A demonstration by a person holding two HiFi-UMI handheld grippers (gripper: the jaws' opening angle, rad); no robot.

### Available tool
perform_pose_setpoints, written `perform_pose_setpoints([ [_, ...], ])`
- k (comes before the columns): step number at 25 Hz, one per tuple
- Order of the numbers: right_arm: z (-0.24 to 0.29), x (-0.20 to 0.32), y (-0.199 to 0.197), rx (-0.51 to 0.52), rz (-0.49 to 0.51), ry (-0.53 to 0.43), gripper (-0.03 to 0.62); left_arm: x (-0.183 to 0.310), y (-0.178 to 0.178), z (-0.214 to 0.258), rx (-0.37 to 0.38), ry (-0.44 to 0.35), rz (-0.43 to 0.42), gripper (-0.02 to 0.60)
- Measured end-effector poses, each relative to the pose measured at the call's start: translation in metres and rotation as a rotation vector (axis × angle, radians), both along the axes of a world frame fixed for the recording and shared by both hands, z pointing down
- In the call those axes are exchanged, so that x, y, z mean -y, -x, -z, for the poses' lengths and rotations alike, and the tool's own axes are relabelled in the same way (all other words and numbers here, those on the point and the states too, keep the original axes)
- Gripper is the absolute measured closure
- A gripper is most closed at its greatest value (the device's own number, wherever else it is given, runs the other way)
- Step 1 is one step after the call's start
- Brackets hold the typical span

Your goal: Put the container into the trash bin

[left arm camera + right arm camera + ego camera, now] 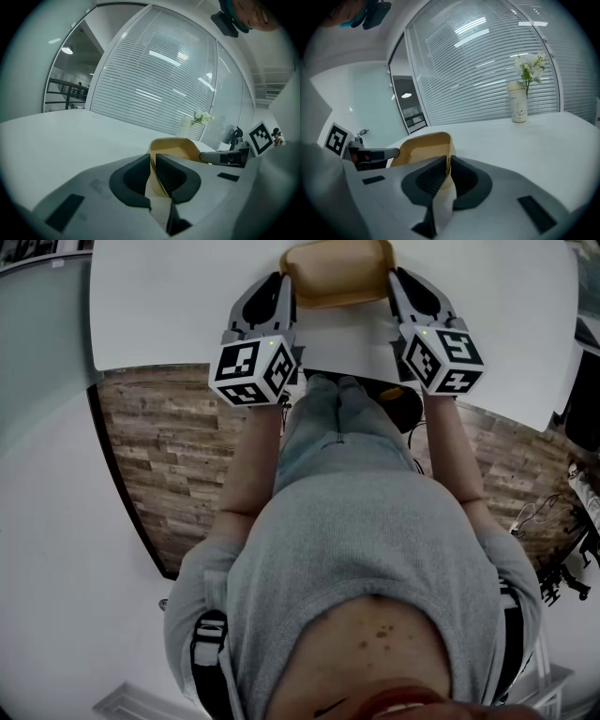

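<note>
The tan container (337, 273) is over the white worktop (169, 306), held between the two tools, one on each side. The left tool (153, 174) has its jaws almost together, pinching the container's thin left wall. The right tool (445, 176) clamps the opposite wall the same way, its jaws narrowed onto the rim.

No words or numbers are showing clearly enough to read. The left gripper's white cube (251, 371) and the right gripper's white cube (442, 357) are showing black square marker patterns, not letters. The tall white cup holding white flowers (518, 108), standing on the white tabletop (562, 140), is carrying tiny dark print, too small to read.
</note>
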State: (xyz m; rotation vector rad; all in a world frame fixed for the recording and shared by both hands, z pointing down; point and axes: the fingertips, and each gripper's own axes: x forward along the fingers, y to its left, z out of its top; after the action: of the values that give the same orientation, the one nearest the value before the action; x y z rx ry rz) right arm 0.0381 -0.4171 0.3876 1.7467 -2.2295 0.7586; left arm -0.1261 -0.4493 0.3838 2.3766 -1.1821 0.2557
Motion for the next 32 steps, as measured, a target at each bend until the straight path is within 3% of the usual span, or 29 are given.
perform_pose_setpoints([
  [32,0.031,-0.065,-0.003,0.062,0.055,-0.063,0.519,-0.062,-0.002,0.038,-0.012,-0.107,0.016,0.554],
])
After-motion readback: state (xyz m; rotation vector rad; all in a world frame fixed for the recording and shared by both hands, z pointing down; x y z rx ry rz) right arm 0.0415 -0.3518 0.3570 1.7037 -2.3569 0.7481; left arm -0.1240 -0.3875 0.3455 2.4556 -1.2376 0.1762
